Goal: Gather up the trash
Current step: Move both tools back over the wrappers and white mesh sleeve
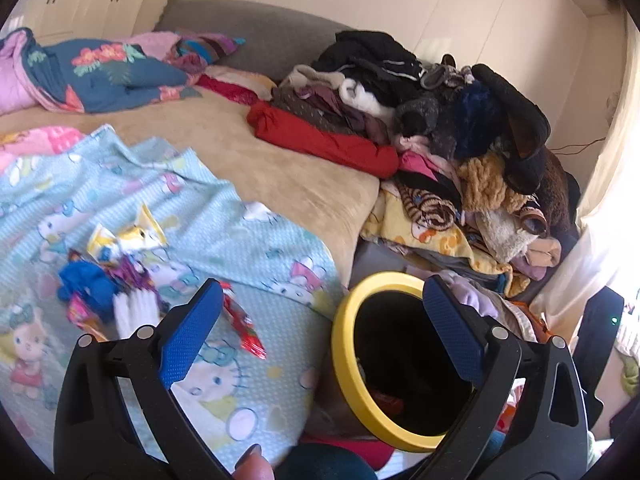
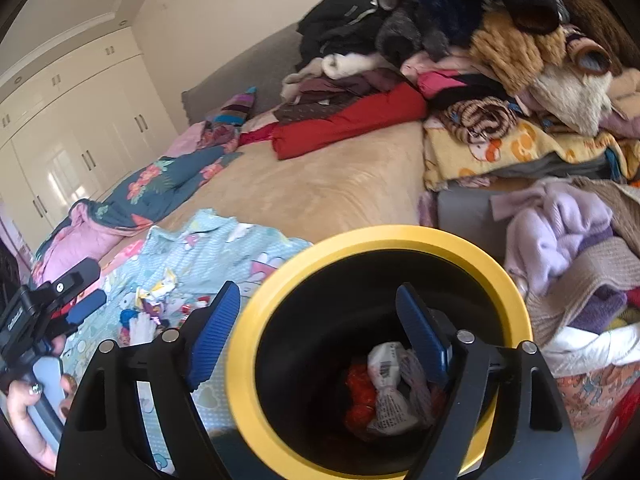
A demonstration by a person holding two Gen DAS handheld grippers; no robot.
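Trash bin (image 2: 256, 344) upright, mouth up; wrappers (image 2: 390, 392) inside.

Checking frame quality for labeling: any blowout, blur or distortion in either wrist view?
Left wrist: window side blown out at right, wrappers smeared by motion, strong fisheye vignette. Right wrist: bin rim soft, its trash dim but readable.

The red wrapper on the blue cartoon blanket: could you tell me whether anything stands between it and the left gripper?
Nothing visible does. The red wrapper lies bare on the blanket, just beyond the open left gripper, with the yellow-rimmed bin off to its right.
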